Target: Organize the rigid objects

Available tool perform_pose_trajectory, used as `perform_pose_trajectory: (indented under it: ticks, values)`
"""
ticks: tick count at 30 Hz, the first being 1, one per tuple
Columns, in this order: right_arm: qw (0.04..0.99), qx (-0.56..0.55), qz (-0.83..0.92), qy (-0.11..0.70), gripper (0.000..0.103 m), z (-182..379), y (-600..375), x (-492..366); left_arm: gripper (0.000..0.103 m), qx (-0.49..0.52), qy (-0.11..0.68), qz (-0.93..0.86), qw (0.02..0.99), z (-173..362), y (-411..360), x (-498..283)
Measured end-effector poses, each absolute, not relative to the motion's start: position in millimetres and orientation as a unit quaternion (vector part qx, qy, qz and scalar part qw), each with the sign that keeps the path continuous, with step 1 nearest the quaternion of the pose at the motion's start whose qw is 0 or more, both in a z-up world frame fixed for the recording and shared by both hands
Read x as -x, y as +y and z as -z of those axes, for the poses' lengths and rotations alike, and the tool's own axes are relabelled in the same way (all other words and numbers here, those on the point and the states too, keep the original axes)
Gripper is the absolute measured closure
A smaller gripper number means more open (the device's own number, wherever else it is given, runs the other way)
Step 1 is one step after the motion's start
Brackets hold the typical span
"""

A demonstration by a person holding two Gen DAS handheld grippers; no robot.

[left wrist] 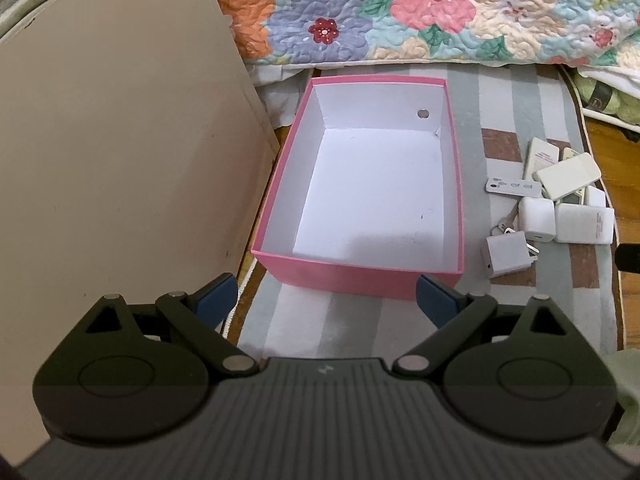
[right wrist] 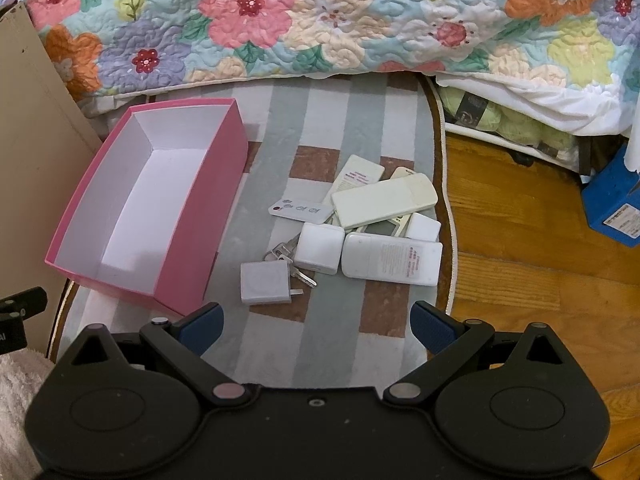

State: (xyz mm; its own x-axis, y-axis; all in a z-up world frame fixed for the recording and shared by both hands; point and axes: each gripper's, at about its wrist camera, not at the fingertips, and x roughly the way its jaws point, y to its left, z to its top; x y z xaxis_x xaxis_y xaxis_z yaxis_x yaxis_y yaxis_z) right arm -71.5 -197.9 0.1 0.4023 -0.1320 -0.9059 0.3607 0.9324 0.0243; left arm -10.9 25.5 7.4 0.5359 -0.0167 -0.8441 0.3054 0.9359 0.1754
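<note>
Left tongs (left wrist: 326, 300) sit nearest the lens, blue pads spread wide, holding nothing, just short of the pink box's (left wrist: 356, 274) near wall. Right tongs (right wrist: 316, 326) likewise spread w/ nothing between, hovering over the striped rug (right wrist: 320, 344).

Landmark = pink box, open-topped, white inside, nothing in it. Left of box: tan board (left wrist: 120, 160) leaning, its edge close to the box's left wall. Behind box: floral quilt (right wrist: 320, 20) hanging off the bed.

Right of box, all on the rug, apart from it: grey plug adapter (right wrist: 265, 283) nearest the box's front corner, prongs pointing away from box. Keys (right wrist: 289, 258) just beyond, partly under a white square charger (right wrist: 320, 249). Small tag card (right wrist: 301, 210) farther back. Long white remote (right wrist: 385, 200) lies atop other pale remotes; another white remote w/ red print (right wrist: 394, 259) touches the charger's right side. Farthest right: wood floor (right wrist: 520, 240), blue box (right wrist: 612, 200).
</note>
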Motion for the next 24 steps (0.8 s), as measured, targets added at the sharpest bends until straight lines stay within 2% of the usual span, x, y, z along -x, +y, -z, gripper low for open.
perform_pose_trajectory:
  ticks: [11, 17, 24]
  values:
    - [0.830, -0.113, 0.147, 0.527, 0.002, 1.5, -199.6, 72.6, 0.006, -0.182, 0.454, 0.099, 0.867, -5.7, 15.9, 21.7]
    - [0.829, -0.108, 0.148, 0.528, 0.002, 2.0, -199.6, 73.0, 0.006, -0.143, 0.468, 0.117, 0.864, -9.3, 18.9, 20.2]
    - [0.828, -0.103, 0.152, 0.529, 0.002, 2.4, -201.4, 73.4, 0.007, -0.154, 0.457, 0.123, 0.867, -14.0, 15.7, 18.4]
